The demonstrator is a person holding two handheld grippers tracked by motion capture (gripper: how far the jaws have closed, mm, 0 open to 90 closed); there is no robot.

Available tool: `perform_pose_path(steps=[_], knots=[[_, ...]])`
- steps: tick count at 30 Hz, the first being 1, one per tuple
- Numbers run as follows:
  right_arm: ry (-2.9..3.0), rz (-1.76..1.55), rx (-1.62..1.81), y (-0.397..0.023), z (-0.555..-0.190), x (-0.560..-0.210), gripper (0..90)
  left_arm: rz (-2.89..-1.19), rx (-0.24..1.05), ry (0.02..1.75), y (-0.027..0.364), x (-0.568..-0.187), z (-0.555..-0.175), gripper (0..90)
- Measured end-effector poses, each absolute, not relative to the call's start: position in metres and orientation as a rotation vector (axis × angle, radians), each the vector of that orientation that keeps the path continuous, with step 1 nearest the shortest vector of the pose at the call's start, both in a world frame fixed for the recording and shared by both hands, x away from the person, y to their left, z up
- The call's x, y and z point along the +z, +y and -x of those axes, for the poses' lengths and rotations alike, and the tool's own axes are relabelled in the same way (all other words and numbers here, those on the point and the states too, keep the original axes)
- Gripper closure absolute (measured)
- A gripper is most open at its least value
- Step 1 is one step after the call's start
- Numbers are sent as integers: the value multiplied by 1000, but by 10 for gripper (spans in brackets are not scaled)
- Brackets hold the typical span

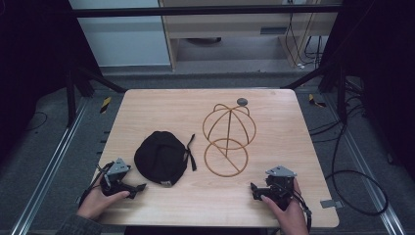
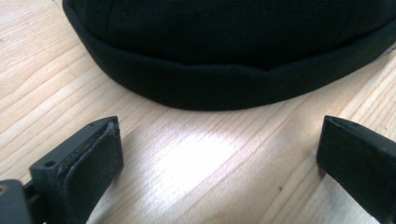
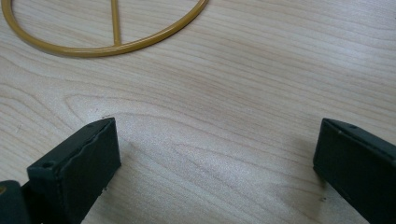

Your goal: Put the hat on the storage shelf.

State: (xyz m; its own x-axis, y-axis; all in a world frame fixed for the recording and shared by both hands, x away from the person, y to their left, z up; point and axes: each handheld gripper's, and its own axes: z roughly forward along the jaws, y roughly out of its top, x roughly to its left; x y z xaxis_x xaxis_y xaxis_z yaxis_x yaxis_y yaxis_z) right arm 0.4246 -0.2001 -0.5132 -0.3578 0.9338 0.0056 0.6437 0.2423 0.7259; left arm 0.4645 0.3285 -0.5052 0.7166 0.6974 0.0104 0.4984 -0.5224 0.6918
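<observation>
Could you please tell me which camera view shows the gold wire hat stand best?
The high view: the gold wire hat stand appears whole, dome above ring base. The right gripper view catches just an arc of its base ring.

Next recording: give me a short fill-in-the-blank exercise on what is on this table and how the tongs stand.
1. The cap on the table is ____ in colour.
2. The wire hat stand lies to the ____ of the cap in the high view.
3. The left tongs have their jaws ____, with nothing between them.
4. The right tongs face the stand's round ____.

Missing words: black; right; open; base
</observation>
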Motion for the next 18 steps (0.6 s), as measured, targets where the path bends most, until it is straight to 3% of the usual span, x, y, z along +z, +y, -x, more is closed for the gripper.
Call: perform_pose_path(steps=[18], knots=[[2088, -1443, 903, -200, -425, -513, 7, -2168, 362, 874, 317, -477, -455, 45]])
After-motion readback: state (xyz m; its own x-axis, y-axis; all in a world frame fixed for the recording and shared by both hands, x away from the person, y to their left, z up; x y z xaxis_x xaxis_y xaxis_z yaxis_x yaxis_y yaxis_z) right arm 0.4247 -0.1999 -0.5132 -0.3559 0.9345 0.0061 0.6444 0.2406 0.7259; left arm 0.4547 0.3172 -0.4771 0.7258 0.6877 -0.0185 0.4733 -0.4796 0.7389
